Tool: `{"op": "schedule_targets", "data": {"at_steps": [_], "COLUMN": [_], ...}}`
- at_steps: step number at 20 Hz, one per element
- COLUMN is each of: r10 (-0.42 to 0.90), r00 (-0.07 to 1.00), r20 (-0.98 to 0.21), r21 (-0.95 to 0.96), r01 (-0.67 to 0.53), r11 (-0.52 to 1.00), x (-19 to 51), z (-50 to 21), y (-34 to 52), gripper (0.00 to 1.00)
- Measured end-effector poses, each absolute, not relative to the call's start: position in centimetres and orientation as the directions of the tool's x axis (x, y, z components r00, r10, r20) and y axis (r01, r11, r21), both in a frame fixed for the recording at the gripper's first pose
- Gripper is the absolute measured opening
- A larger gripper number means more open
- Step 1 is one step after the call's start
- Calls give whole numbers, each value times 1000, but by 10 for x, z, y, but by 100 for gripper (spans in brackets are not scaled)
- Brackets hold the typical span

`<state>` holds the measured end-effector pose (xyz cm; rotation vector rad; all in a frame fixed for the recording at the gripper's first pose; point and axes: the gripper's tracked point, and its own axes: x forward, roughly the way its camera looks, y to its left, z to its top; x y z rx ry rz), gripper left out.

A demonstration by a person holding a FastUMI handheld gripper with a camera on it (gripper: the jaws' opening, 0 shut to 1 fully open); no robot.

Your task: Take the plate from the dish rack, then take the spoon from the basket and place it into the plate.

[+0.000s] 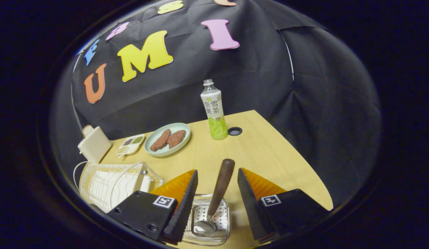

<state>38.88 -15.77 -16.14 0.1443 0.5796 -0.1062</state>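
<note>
Spoon stands in clear basket, bowl down on perforated floor, brown handle leaning up and away. Tool wide open, fingers either side of handle, touching nothing, holding nothing. Dish rack just left of basket. Plate with two brown food pieces well beyond basket on table; small sectioned dish beside plate; bottle right of plate.
</note>
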Motion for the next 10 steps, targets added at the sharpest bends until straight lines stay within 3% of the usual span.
{"op": "schedule_targets", "data": {"at_steps": [1,4,6,10], "r10": [-84,-67,-88,-147], "r00": [834,849,867,920], "r20": [-545,-524,-491,-364], "r21": [99,124,107,-21], "r01": [164,154,160,150], "r11": [981,980,981,989], "x": [389,388,380,364], "z": [-162,-158,-144,-101], "y": [-162,-154,-152,-141], "gripper": [69,23,16,13]}}
